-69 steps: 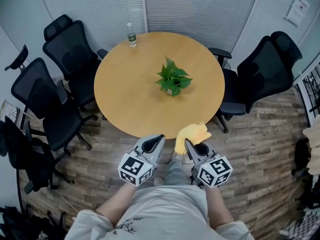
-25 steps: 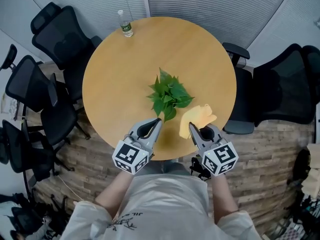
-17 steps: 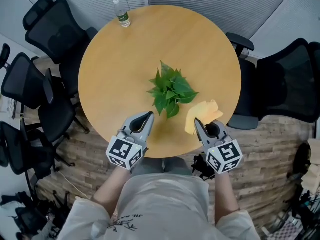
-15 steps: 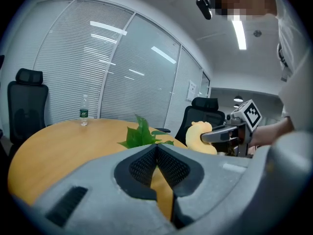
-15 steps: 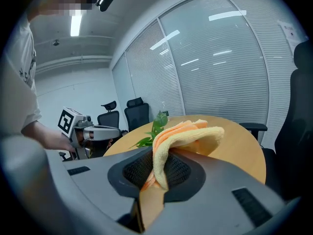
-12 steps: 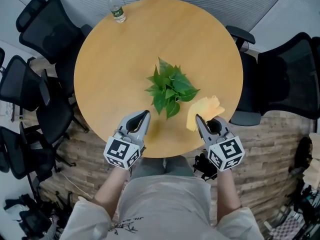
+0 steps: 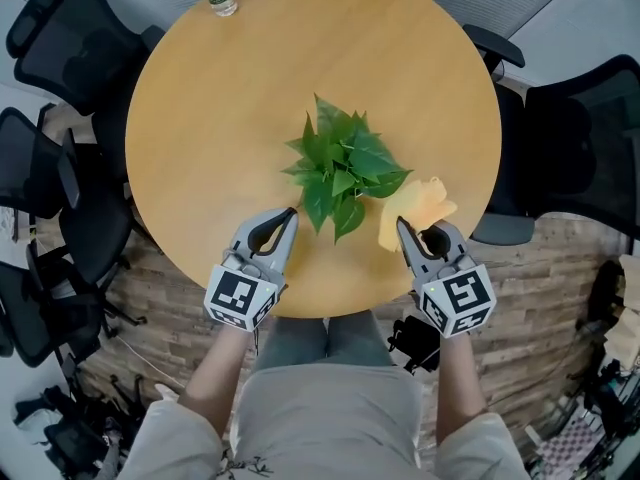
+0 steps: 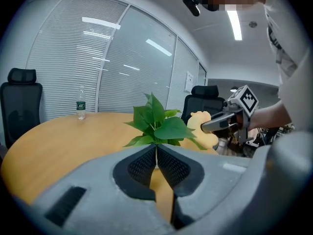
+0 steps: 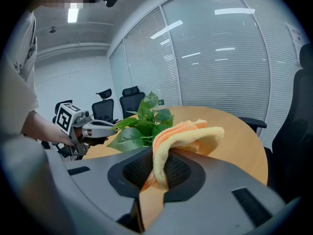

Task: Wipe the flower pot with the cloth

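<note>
Yellow cloth [image 9: 195, 133]: pinched in the right gripper's [image 7: 402, 226] closed jaws.
Left gripper [image 7: 289, 215]: jaws together, empty.
Flower pot: on table [image 7: 200, 108], hidden under its leaves [image 7: 345, 163], just beyond both grippers.
Risk: unsteadied, a wipe could tip it.

Head view steeply down; gripper views low, roughly level; share plant [image 7: 345, 173], table [image 7: 220, 118].

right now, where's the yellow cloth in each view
Head view: cloth lies right of centre, at the tip of the right gripper.
Left gripper view: right of centre, behind the green plant.
Right gripper view: dead centre, pinched between the jaws.
Shared landmark: the green plant, next to the cloth in all three.
</note>
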The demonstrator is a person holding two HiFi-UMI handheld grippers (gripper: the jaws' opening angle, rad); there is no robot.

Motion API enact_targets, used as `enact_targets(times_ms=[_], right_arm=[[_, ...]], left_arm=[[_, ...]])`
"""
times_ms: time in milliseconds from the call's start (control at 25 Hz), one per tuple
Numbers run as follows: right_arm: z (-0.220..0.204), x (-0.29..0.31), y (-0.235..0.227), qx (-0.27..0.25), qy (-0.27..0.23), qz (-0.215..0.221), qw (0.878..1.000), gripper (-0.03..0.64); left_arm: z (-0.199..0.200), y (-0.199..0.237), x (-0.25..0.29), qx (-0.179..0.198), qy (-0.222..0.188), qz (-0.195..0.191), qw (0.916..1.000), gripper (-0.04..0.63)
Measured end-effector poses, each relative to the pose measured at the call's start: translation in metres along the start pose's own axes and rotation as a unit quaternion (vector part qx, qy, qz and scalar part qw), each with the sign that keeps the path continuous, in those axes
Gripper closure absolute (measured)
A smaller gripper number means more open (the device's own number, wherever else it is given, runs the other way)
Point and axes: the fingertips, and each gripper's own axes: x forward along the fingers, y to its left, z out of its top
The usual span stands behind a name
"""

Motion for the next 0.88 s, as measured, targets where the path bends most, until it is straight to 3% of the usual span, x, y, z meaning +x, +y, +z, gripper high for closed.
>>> enact_targets(times_ms=[200, 600, 880], right_arm=[[-0.014, 0.01, -0.011, 0.002, 0.015, -0.012, 1.0, 0.565], [-0.037, 0.032, -0.027, -0.013, 0.049, -0.02, 0.999, 0.565], [-0.041, 0.049, -0.041, -0.028, 0.067, -0.024, 0.997, 0.565]], left_arm=[[-0.016, 0.007, 0.012, 0.0, 0.003, -0.013, 0.9999, 0.565], [-0.041, -0.002, 0.052, 0.01, 0.027, -0.078, 0.9965, 0.293], [-0.044, -0.005, 0.079, 0.019, 0.028, -0.108, 0.9936, 0.242]])
